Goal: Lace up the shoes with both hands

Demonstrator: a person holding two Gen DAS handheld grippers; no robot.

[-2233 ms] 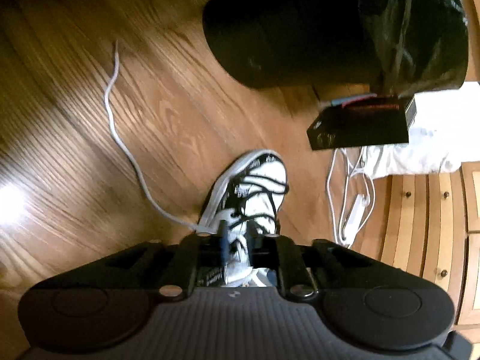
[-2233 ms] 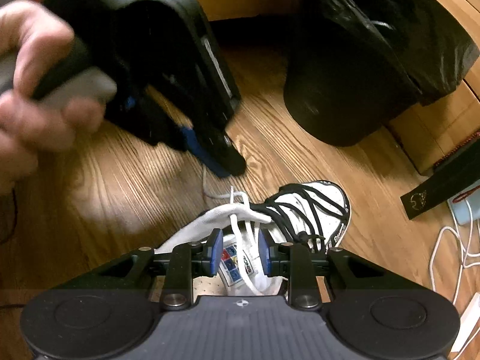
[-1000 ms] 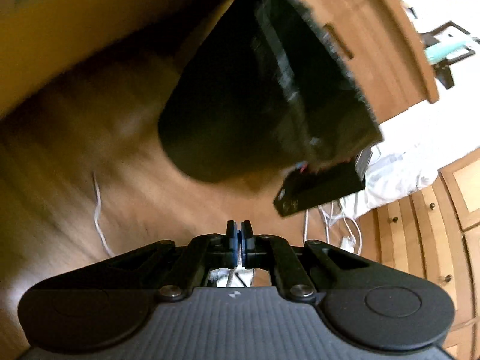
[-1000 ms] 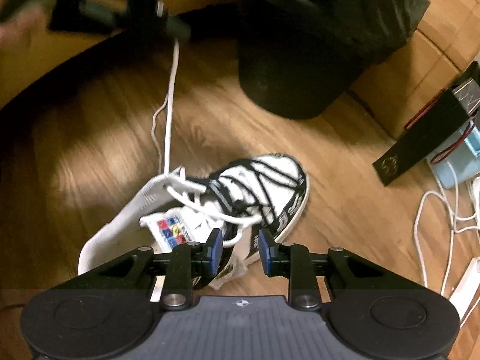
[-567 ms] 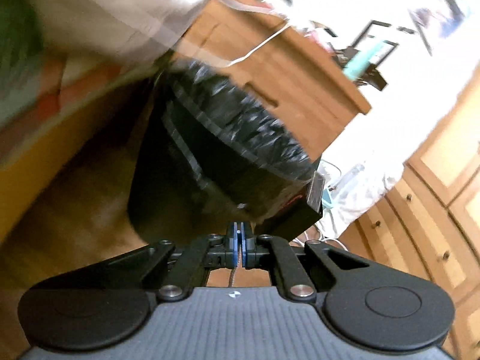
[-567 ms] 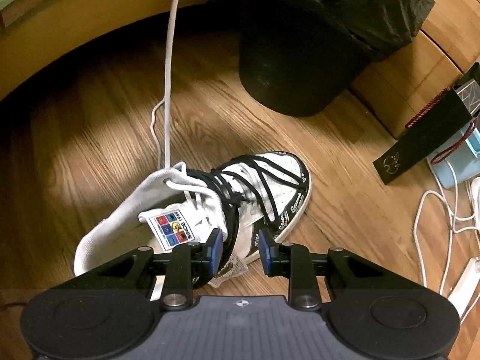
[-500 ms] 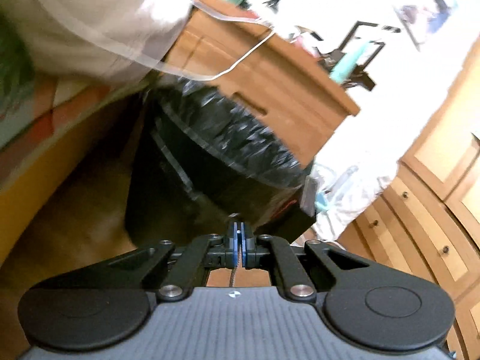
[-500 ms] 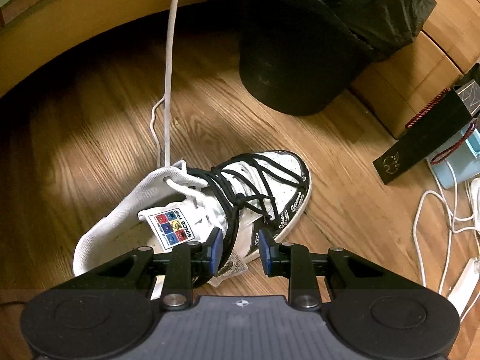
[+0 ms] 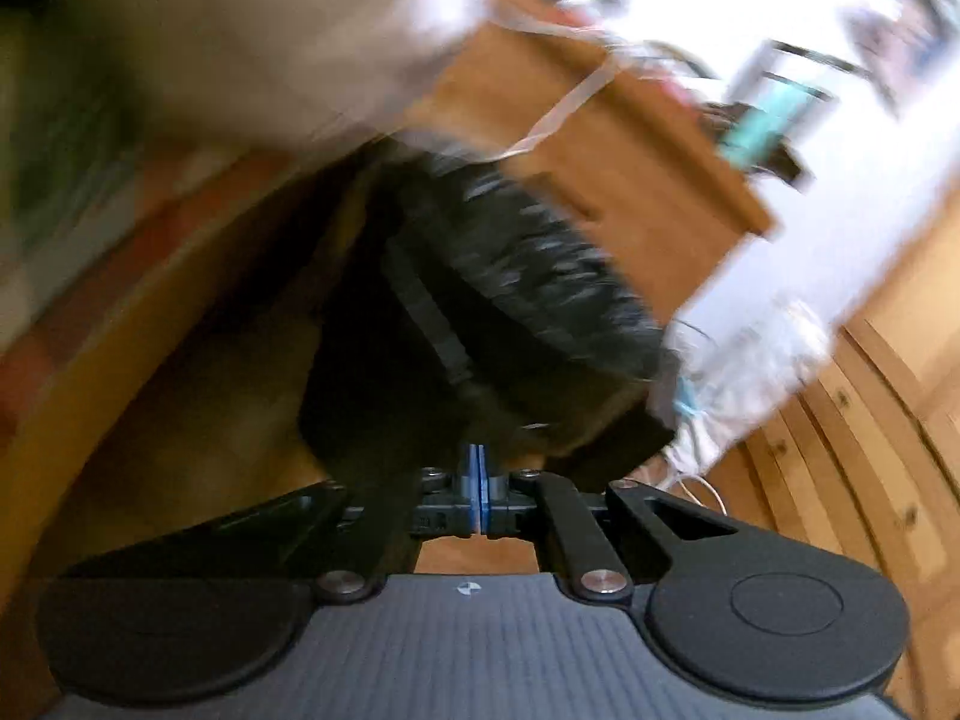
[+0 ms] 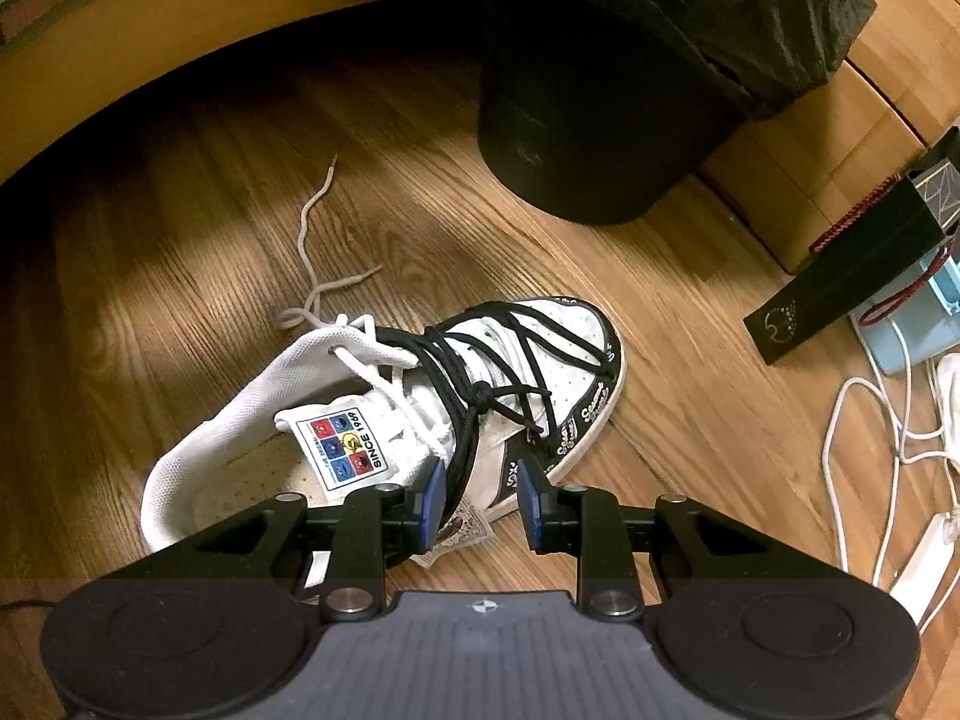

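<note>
A white and black sneaker (image 10: pixel 540 372) lies on the wooden floor, toe pointing up-right. Black lace (image 10: pixel 480 360) crisscrosses its front. A white lace (image 10: pixel 306 228) leaves the top eyelets and lies slack on the floor to the upper left, its tip free. My right gripper (image 10: pixel 480 492) hovers over the shoe's near side wall with its jaws apart; the wall and a strand of black lace sit between them. My left gripper (image 9: pixel 478 480) is up in the air with its pads (image 9: pixel 474 480) shut together, and I see no lace in them. That view is blurred.
A black bin with a bin liner (image 10: pixel 600 90) stands beyond the shoe's toe. At the right are a black paper bag (image 10: pixel 840 276) and white cables (image 10: pixel 852 420). A wooden cabinet (image 9: pixel 630 180) and drawers (image 9: pixel 870 420) show behind the bin.
The white lace, earlier pulled taut upward out of view, has dropped slack onto the floor. The left gripper's view has swung higher. The right gripper and the shoe stayed put.
</note>
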